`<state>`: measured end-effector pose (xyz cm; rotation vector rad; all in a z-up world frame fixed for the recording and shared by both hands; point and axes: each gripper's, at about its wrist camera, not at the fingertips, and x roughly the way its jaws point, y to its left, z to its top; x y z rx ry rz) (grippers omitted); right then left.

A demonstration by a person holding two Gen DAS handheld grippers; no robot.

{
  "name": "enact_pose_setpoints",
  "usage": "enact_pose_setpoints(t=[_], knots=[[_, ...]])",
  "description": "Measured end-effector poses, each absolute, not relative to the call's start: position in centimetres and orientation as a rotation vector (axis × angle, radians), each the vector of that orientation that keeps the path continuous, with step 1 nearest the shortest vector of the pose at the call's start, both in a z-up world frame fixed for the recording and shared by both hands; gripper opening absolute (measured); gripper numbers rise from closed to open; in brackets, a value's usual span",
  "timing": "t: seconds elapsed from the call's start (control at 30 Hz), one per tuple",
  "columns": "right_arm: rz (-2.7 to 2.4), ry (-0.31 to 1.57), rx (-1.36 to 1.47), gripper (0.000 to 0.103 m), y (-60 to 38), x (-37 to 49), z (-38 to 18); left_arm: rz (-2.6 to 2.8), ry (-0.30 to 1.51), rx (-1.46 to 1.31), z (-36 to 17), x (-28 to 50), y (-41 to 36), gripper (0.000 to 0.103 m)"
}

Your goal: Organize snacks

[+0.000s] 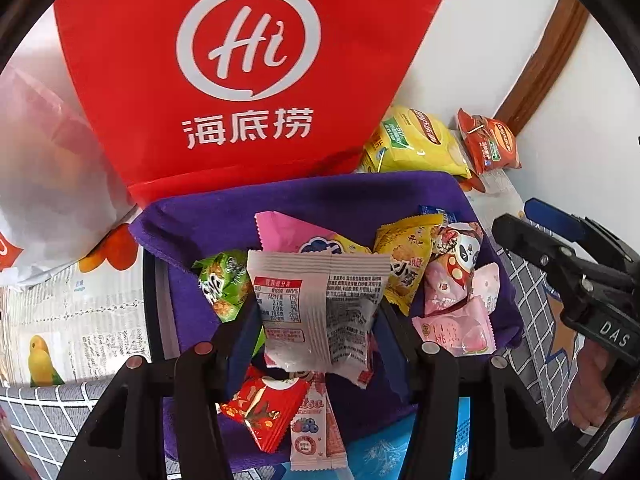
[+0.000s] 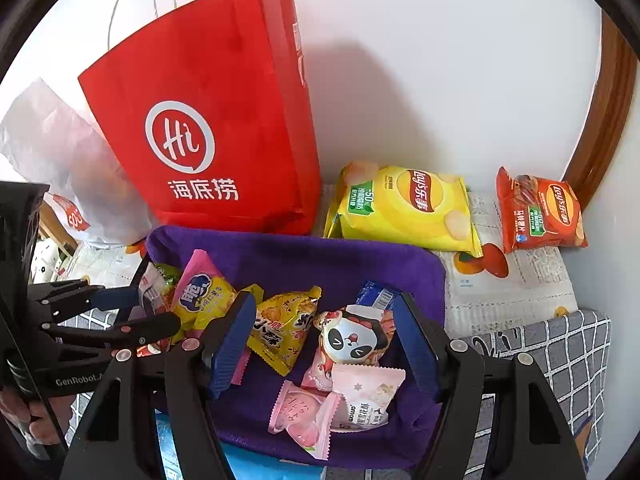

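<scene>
Holding a white crinkle-edged snack packet between its pads, the left gripper hangs over the purple fabric-lined basket; the packet shows its printed nutrition panel and hangs clear of the pile. The right gripper stands at a middling gape over the same basket, nothing between its blue ribbed pads.

Basket contents — a green packet, a pink-and-yellow packet, a yellow pillow packet, a panda-faced wrapper, pale pink foil sachets, a blue wrapper at the back wall. Only the left wrist view shows a red packet and a slim blueberry-printed stick at the near end, under the held packet.

Behind the basket stands a red paper bag with a white "Hi" logo, its cord handles visible only in the right wrist view. Beside it is a translucent white plastic bag, crumpled. Right of the red bag lie a yellow Lay's chip bag and, apart from it, a smaller red Lay's bag, both glossy and puffed, on a fruit-printed paper sheet. Grey grid-pattern cloth covers the surface near the right gripper. The left view alone shows a parrot print on the sheet.
</scene>
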<state>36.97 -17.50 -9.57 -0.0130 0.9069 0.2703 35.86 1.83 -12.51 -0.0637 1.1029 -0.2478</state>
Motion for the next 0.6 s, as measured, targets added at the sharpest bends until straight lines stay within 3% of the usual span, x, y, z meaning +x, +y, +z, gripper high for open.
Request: enact_pose_setpoints(t=[0.23, 0.47, 0.6], knots=[[0.252, 0.888, 0.012, 0.071, -18.2, 36.8, -8.9, -0.252, 1.11, -0.072, -12.4, 35.9, 1.8, 0.054], [0.243, 0.87, 0.009, 0.071, -18.1, 36.3, -8.2, -0.251, 1.094, -0.088, -11.3, 35.4, 2.1, 0.067], [0.241, 0.863, -0.017, 0.071, -17.5, 35.9, -7.9, -0.251, 1.071, -0.081, -10.3, 34.9, 2.2, 0.069]])
